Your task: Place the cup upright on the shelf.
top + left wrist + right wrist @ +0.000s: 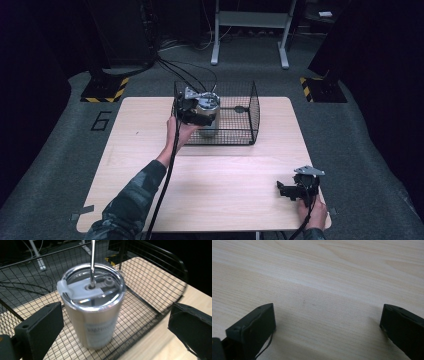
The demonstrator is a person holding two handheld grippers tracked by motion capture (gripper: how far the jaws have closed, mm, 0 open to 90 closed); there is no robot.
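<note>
**A:** What could go wrong here?

**B:** I have the left tool [110, 327] spread wide around a steel tumbler [93, 305], touching neither side. The tumbler stands upright inside a black wire basket [250, 107]. If I close off-centre, I judge it could tip against the mesh, its metal straw [93, 262] snagging.

**A:** And right of the basket?

**B:** My right tool [292, 190], also open and empty, rests on the bench [225, 190], well apart from the basket.
</note>
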